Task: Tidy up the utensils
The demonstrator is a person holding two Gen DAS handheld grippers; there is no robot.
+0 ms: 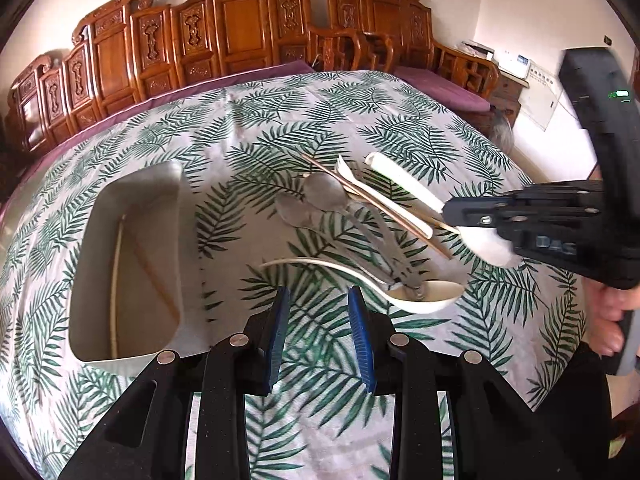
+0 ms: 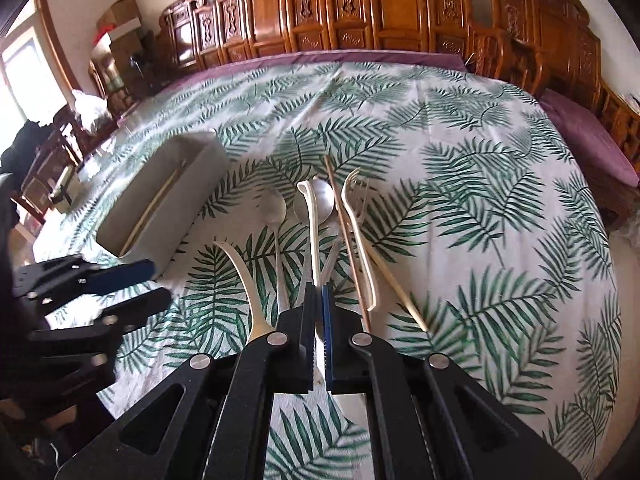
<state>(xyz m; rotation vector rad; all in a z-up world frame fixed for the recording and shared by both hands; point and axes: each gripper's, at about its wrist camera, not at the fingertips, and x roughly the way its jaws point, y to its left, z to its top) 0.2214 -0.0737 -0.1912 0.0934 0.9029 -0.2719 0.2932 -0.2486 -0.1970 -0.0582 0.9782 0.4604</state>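
Observation:
A pile of utensils lies on the leaf-print tablecloth: two metal spoons [image 1: 320, 200], chopsticks [image 1: 380, 208], a cream fork [image 2: 360, 236] and a white ceramic spoon [image 1: 424, 296]. My right gripper [image 2: 319, 300] is shut on another white ceramic spoon [image 2: 310, 216], gripping it near the bowl end; it shows in the left wrist view [image 1: 452, 212], where that spoon's handle [image 1: 404, 182] points away. My left gripper [image 1: 318, 300] is open and empty above the cloth, just left of the pile. A beige rectangular bin [image 1: 132, 264] holds chopsticks [image 1: 116, 280].
Carved wooden benches [image 1: 240, 40] with purple cushions stand behind the table. The table edge drops off at the right. The bin also shows in the right wrist view [image 2: 160, 216], left of the pile. My left gripper appears at the left edge there [image 2: 120, 288].

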